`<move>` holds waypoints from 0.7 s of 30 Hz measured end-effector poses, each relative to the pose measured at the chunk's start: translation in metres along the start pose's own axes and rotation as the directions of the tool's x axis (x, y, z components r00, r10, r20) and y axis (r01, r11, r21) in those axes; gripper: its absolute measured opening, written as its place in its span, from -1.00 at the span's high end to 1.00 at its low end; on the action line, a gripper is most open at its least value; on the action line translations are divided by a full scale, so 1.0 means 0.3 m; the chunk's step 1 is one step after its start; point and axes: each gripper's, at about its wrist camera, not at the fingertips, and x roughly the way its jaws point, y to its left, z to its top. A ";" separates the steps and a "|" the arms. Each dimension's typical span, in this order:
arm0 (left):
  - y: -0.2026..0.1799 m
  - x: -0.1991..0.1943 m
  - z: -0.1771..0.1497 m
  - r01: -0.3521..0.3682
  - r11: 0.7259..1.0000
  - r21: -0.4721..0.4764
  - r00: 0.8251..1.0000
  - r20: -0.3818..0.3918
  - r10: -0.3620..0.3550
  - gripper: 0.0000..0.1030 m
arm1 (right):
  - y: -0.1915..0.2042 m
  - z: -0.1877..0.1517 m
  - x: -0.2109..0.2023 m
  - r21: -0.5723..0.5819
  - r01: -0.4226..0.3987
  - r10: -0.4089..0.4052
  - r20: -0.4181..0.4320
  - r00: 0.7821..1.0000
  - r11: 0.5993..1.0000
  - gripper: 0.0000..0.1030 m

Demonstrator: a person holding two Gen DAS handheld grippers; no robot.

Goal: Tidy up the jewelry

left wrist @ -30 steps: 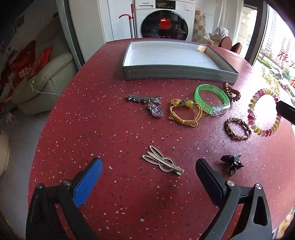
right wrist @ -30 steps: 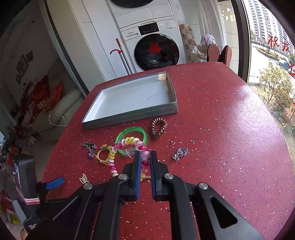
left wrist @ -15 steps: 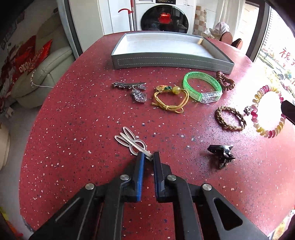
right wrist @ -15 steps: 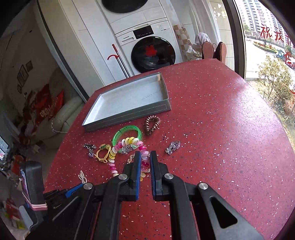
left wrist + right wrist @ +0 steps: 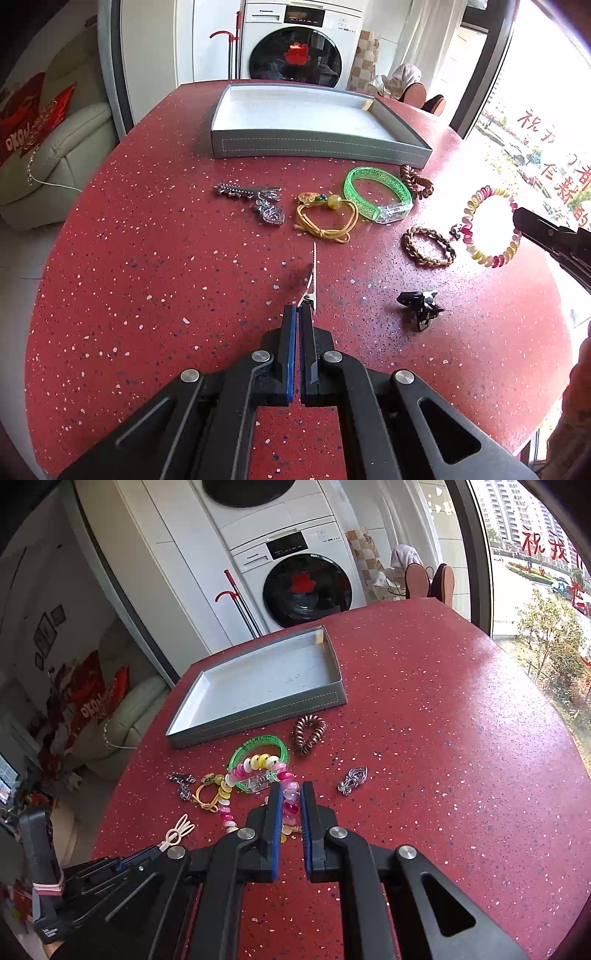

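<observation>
Left gripper [image 5: 298, 308] is clamped on the silver hair clip [image 5: 312, 275]: jaws have just been closing, pads now pinch the clip's near end. In the left wrist view the clip sticks up edge-on from the fingertips at frame centre; in the right wrist view it shows at lower left [image 5: 178, 831], looped end pointing away from the gripper.

Right gripper [image 5: 291, 794] grips the pink-and-yellow bead bracelet [image 5: 255, 762], beads squeezed between the blue-edged pads at frame centre. From the left wrist view that bracelet hangs as a ring at right [image 5: 489, 227] off the black finger tip. Cannot tell whether its low side touches the table.

Grey tray [image 5: 317, 142] sits at upper centre of the red speckled table [image 5: 147, 277], nothing in it.

Loose on the table in the left wrist view, between tray and grippers:
- silver brooch [image 5: 255, 201], left of centre
- yellow cord bracelet [image 5: 327, 218], centre
- green bangle [image 5: 378, 194], just right of it
- brown coil hair tie [image 5: 415, 181], touching the bangle's right side, near the tray corner
- brown braided bracelet [image 5: 428, 246], right
- black claw clip [image 5: 419, 308], lower right

Right wrist view also shows a small silver pendant [image 5: 352, 780], right of the fingertips.
</observation>
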 end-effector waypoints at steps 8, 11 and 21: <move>0.018 -0.030 0.066 0.042 0.999 0.010 0.998 0.039 -0.042 0.63 | 0.016 0.025 0.003 -0.012 0.015 -0.015 0.002 1.000 1.000 0.80; 0.024 -0.053 0.093 0.057 0.998 0.019 0.997 0.058 -0.058 0.64 | 0.022 0.037 0.002 -0.015 0.018 -0.018 0.006 1.000 1.000 0.80; 0.061 -0.089 0.204 0.097 0.995 0.021 0.990 0.099 -0.099 0.64 | 0.049 0.081 0.014 -0.036 0.024 -0.024 0.002 1.000 0.999 0.80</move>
